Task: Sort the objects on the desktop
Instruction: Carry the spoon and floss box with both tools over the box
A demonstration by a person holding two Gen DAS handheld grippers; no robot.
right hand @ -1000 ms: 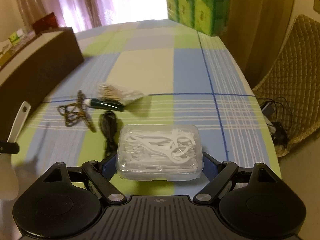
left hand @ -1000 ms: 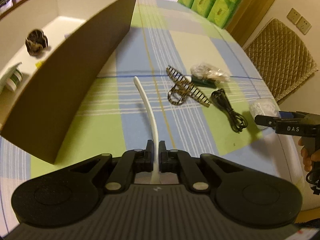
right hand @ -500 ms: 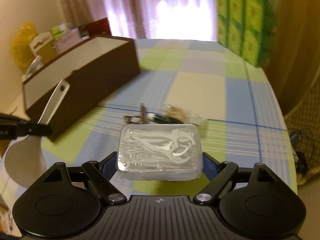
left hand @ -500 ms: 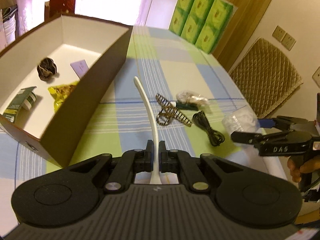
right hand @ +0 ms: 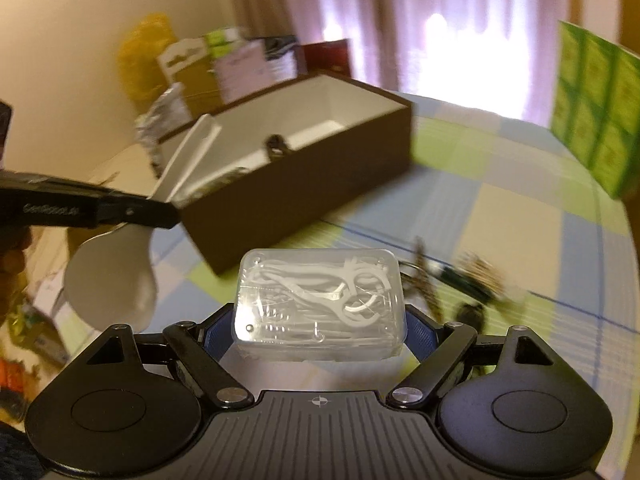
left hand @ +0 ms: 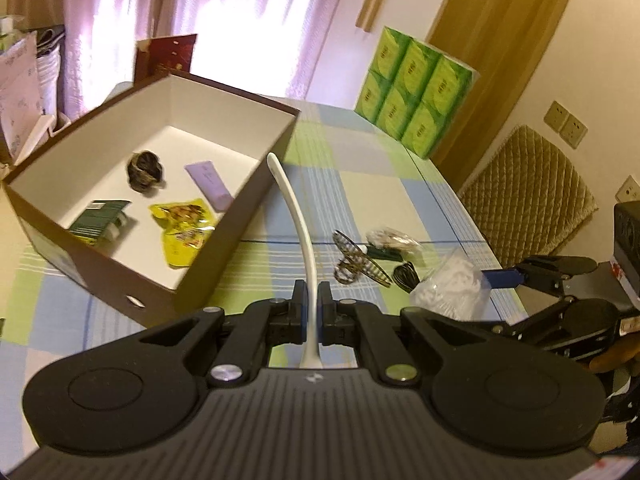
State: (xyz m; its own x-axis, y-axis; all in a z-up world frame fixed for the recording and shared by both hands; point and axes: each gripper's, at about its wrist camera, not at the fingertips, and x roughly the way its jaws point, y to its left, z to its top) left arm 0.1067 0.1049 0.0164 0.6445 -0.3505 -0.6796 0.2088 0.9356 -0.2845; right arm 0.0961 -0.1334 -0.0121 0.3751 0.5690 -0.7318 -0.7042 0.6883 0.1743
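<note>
Left hand-held gripper pinches a white spoon (bowl visible only from right), right hand-held gripper clamps a floss box.

Clear glossy plastic case, matt cardboard box

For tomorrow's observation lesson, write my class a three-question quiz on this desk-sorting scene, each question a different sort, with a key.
1. True or false: the left tongs grip a white spoon.
2. The right tongs hold: A) black cable B) clear box of floss picks C) hair clip.
3. Fill in: the yellow packet lies inside the brown ____.

Key: 1 true; 2 B; 3 box.
</note>
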